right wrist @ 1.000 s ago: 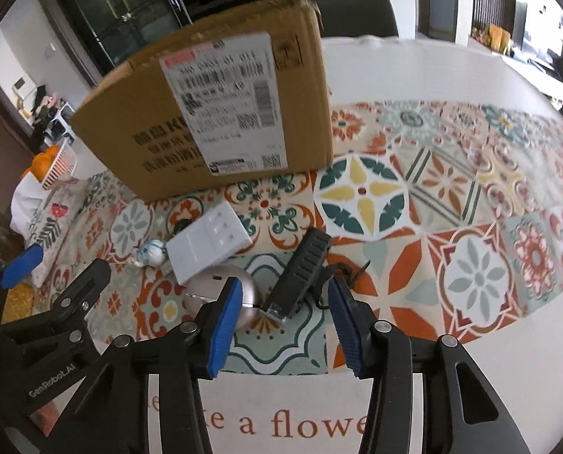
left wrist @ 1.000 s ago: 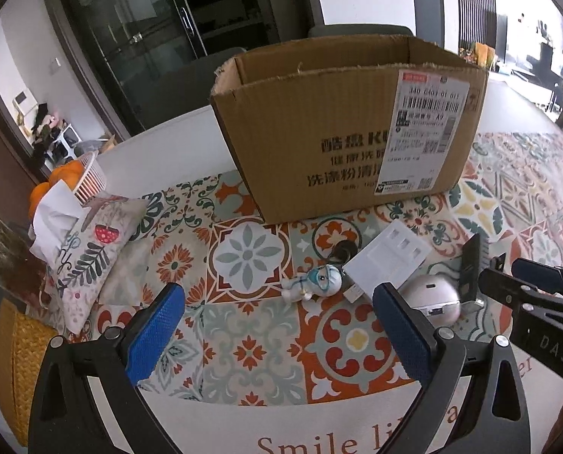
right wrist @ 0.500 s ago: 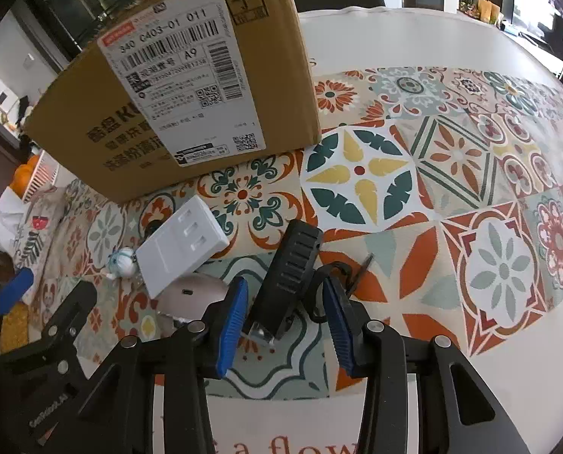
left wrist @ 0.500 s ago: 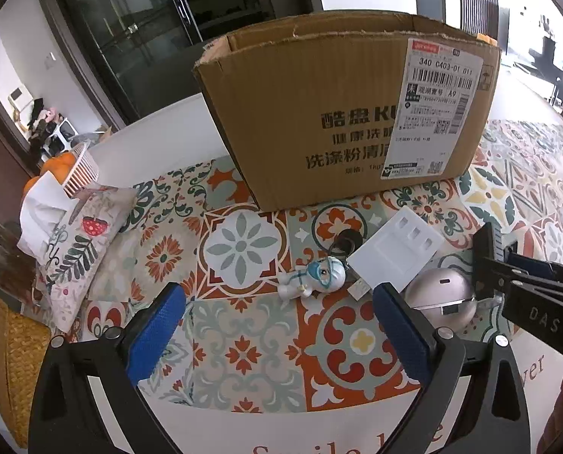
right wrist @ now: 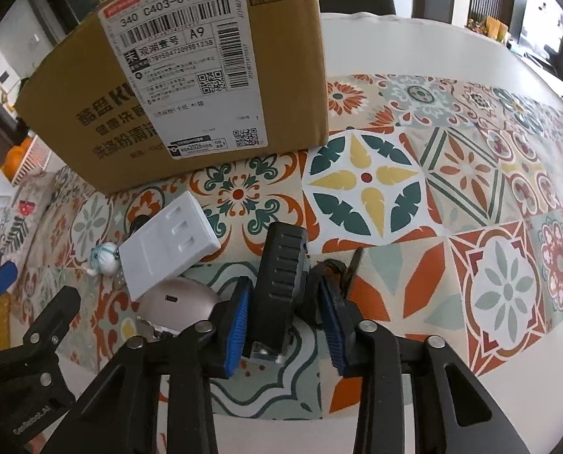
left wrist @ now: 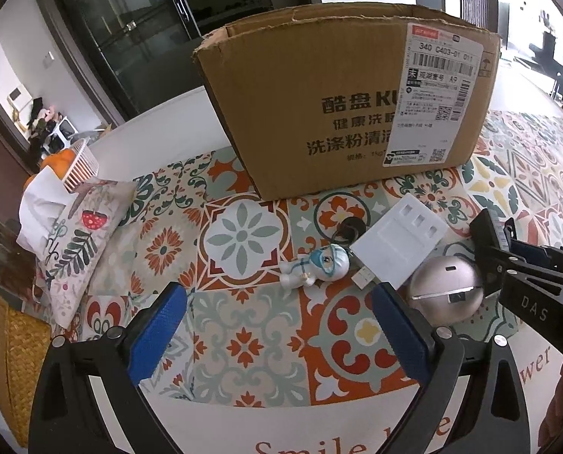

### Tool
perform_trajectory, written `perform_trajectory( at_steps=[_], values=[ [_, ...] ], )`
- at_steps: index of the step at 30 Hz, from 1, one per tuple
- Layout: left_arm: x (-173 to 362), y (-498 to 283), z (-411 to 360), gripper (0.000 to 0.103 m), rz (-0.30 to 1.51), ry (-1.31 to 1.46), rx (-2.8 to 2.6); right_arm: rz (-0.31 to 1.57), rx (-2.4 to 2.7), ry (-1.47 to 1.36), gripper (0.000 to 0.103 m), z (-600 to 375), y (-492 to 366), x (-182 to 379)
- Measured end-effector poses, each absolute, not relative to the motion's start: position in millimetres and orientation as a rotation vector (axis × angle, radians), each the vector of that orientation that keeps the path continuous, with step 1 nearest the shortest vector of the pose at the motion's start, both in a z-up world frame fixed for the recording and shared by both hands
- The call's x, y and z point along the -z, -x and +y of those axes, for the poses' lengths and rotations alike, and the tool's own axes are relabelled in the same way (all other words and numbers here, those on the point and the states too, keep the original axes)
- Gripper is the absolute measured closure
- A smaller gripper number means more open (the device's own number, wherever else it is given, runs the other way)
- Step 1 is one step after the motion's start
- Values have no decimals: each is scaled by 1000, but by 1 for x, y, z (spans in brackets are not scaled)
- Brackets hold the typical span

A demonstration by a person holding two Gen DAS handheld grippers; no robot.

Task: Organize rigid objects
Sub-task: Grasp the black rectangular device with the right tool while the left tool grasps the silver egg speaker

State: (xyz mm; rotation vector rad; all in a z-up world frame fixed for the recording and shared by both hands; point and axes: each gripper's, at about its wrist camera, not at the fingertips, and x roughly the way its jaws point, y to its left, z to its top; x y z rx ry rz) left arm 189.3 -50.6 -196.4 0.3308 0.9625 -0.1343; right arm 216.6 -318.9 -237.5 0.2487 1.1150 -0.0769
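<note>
- The right gripper (right wrist: 285, 325) squeezes a black ribbed gadget (right wrist: 281, 276) between its two blue pads (right wrist: 237, 329). Its jaws are closed on it.
- The black ribbed gadget stands on its edge on the patterned mat (right wrist: 489, 227), with a clear end at the bottom. A thin black cord (right wrist: 353, 265) lies just beside it on the right.
- The left gripper (left wrist: 277, 333) hangs over the mat with its blue pads (left wrist: 156, 333) far apart. Nothing is between them, so it is open.
- A round silver case (left wrist: 446, 289) sits just beside the black gadget, on its left side. The right gripper is right next to it.
- A flat white box (left wrist: 398, 244) with three little slots lies behind the silver case. It leans over the case a bit.
- A tiny toy figure (left wrist: 319, 266) in white and blue lies on its side near the white box.
- A small black ring thing (left wrist: 351, 227) sits between the toy and the big box.
- A big cardboard box (left wrist: 319, 113) stands open at the back of the mat. It has a white label (left wrist: 436, 94) on its front.
- A flowery pouch (left wrist: 73, 242) and a basket of oranges (left wrist: 73, 162) are far off to the left.
</note>
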Motion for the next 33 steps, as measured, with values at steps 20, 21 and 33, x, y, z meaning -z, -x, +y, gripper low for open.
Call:
perform_trajectory(
  at_steps=[20, 21, 33],
  values=[
    [203, -164, -98, 8, 1015, -201, 358, 1055, 91, -126, 71, -354, -161, 203],
    [206, -164, -100, 11, 1021, -194, 366, 1056, 93, -124, 71, -355, -161, 203],
    [230, -173, -128, 23, 1074, -192, 408, 1077, 112, -150, 71, -366, -154, 214]
  ],
)
